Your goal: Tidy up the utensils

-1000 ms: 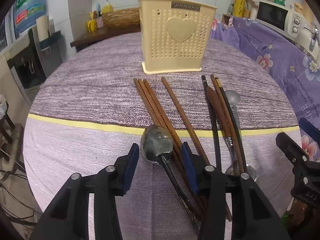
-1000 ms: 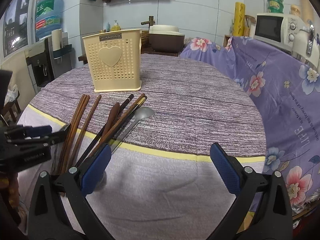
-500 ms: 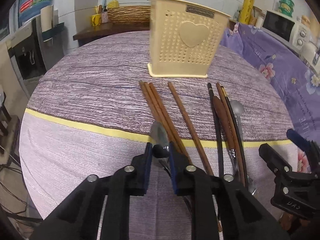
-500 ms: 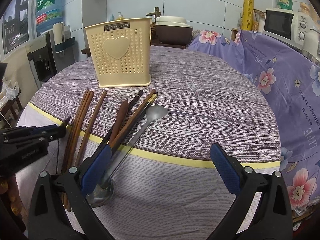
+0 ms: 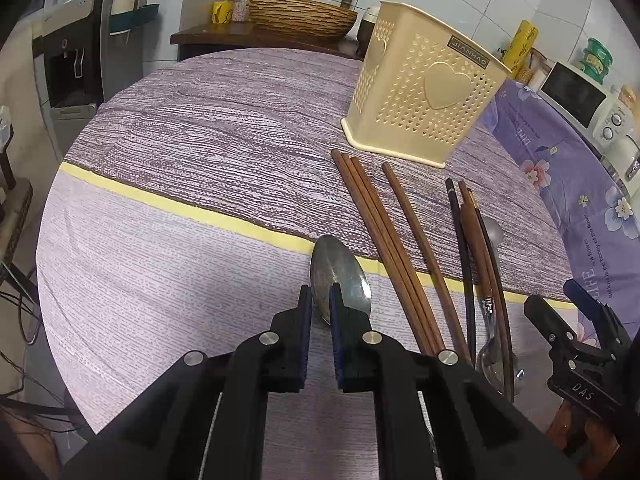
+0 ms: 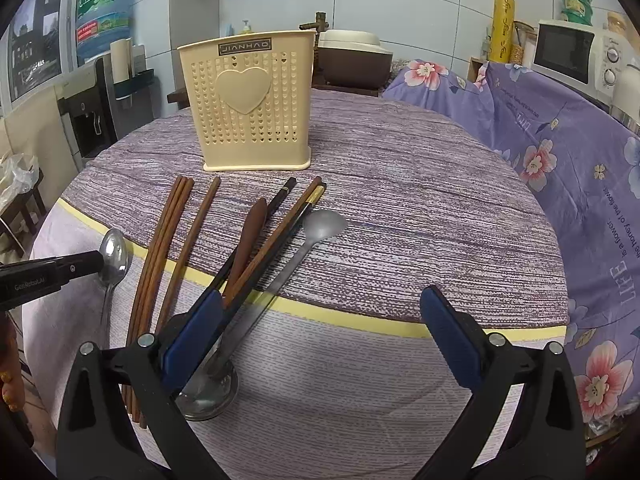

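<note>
My left gripper [image 5: 320,300] is shut on a metal spoon [image 5: 340,276], pinching it where bowl meets handle; the bowl sticks out ahead of the pads. The right wrist view shows that spoon [image 6: 114,256] in the left gripper [image 6: 96,264], left of several brown chopsticks [image 6: 168,240]. A cream perforated utensil holder [image 5: 424,96] stands upright behind the chopsticks [image 5: 384,240]. My right gripper [image 6: 320,300] stands open above the table, its left finger over dark chopsticks [image 6: 280,200] and a long-handled steel spoon [image 6: 324,224]. Nothing sits between its pads.
A round table with a purple striped cloth [image 6: 400,184] carries everything. A wooden-handled utensil [image 6: 252,220] lies among the dark chopsticks. A flowered purple cover [image 6: 560,152] and a microwave [image 6: 568,56] are at the right. A water dispenser [image 5: 76,72] stands left.
The left jaws closed on the metal spoon and carried it left, away from the brown chopsticks. The left wrist rolled. The right gripper drew slightly nearer the utensils, staying open.
</note>
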`<control>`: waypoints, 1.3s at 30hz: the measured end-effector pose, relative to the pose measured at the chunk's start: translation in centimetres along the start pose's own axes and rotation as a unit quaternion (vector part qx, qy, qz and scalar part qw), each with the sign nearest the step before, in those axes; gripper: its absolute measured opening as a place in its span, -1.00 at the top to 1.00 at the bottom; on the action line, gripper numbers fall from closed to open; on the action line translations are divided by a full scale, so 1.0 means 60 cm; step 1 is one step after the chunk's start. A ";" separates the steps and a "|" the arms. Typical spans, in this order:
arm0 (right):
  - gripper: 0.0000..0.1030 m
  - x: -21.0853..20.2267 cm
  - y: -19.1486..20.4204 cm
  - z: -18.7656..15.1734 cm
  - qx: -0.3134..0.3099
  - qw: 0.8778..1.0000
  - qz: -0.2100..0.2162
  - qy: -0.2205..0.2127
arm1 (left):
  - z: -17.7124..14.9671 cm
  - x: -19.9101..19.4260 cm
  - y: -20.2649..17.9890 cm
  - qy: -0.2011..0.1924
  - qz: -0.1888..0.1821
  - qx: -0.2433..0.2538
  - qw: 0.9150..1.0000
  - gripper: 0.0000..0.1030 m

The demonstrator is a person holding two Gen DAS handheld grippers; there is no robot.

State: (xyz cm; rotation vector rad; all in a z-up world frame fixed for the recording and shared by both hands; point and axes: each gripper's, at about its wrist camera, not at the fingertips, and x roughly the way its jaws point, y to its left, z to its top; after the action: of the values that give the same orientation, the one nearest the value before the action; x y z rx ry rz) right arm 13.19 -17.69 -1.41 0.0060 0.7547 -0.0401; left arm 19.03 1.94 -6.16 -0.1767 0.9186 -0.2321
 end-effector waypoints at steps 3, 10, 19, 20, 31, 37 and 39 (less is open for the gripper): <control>-0.90 -0.002 -0.006 -0.002 0.003 1.000 -0.003 -0.001 | 0.000 -0.004 -0.002 -0.006 0.018 0.000 1.000 0.40; -0.90 -0.004 -0.017 -0.007 0.010 1.000 0.003 -0.003 | -0.002 -0.019 -0.025 -0.024 0.062 0.011 0.998 -0.05; -0.90 -0.006 -0.037 -0.015 0.018 1.000 0.009 -0.004 | -0.021 0.015 -0.067 0.001 0.115 0.033 0.993 0.07; -0.90 -0.006 -0.040 -0.016 0.020 1.000 0.009 -0.005 | -0.022 0.016 -0.069 -0.001 0.122 0.037 0.992 0.08; -0.90 -0.005 -0.056 -0.018 0.035 0.999 0.007 -0.003 | 0.021 0.046 -0.067 0.018 0.110 0.087 0.990 0.32; -0.90 -0.005 -0.053 -0.017 0.034 0.999 0.007 -0.003 | 0.035 0.055 -0.063 0.028 0.102 0.117 0.987 0.33; -0.90 -0.005 -0.051 -0.017 0.032 0.999 0.009 -0.003 | 0.028 0.051 -0.065 0.024 0.111 0.114 0.987 0.03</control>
State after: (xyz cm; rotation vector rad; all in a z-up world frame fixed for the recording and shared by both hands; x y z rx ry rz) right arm 12.18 -20.69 -1.92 0.0733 0.7479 -0.0476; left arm 21.67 -2.51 -6.51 0.1431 0.9433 -0.1339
